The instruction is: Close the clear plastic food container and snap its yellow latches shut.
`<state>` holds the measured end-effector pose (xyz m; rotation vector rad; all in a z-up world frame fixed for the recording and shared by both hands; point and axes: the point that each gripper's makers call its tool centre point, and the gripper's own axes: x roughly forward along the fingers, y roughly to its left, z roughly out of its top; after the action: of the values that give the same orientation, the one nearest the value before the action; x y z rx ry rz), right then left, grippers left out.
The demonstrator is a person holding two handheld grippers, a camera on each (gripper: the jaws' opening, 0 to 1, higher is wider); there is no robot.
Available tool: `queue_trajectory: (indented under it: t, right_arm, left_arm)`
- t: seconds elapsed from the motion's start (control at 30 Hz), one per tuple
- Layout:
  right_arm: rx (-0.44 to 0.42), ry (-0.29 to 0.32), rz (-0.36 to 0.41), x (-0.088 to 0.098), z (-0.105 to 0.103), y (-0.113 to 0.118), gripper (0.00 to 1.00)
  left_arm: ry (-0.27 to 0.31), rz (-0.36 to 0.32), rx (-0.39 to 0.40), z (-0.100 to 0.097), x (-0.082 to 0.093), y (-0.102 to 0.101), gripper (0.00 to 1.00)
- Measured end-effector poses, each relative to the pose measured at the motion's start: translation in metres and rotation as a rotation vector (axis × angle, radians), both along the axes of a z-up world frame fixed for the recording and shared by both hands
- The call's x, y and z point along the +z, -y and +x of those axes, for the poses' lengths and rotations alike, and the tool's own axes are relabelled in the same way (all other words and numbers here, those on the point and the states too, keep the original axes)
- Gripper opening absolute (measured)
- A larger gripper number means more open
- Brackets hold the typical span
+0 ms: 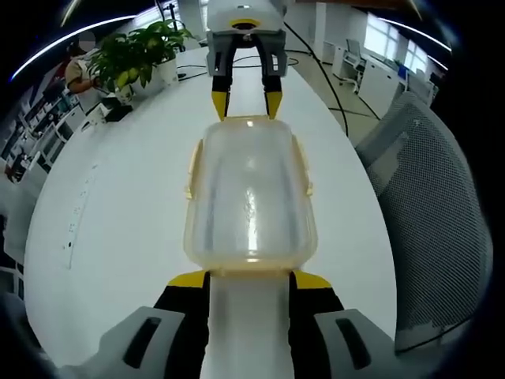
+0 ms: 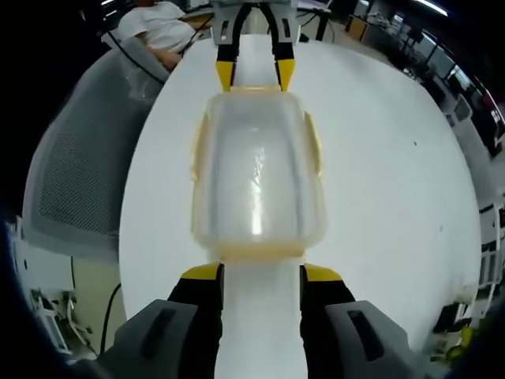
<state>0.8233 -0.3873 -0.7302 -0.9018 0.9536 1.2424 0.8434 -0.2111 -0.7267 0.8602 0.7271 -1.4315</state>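
Clear plastic food container (image 1: pixel 250 197) sits at frame center in the left gripper view, on a white table (image 1: pixel 118 205), lid on top. Yellow latches (image 1: pixel 192 170) show along its left and right sides and at the near end, lying down against the walls; can't tell if snapped.

Left gripper (image 1: pixel 248 278) rises from the bottom of the left gripper view, jaws spread wide, yellow tips just beside the container's near end, one on each side, nothing between them. Contact with the container not clear.

Right gripper (image 1: pixel 246 104) comes in at top center of the same view, jaws spread, yellow tips at the container's far end, touching or nearly so.

In the right gripper view the container (image 2: pixel 258 174) is again at center, the right gripper (image 2: pixel 261 273) at bottom with jaws apart flanking the near latch (image 2: pixel 260 253), and the left gripper (image 2: pixel 256 75) at top center, open, tips at the far edge.

Potted plant (image 1: pixel 138 51) at upper left of the left gripper view, mesh chair (image 1: pixel 438 213) at right. Mesh chair (image 2: pixel 79 174) at left in the right gripper view, a person (image 2: pixel 162 28) seated at upper left.
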Motion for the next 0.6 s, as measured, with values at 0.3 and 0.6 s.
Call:
queue_trajectory:
  t: [0.3,0.6]
  right_arm:
    - [-0.093,0.013,0.061,0.016,-0.002,-0.004,0.36]
    - [-0.197,0.016,0.113,0.023,-0.006,-0.007,0.37]
  left_arm:
    - [-0.006,-0.029,0.108,0.005,0.015,-0.009,0.36]
    - [-0.015,-0.065,0.237,0.006,0.023,-0.013,0.36]
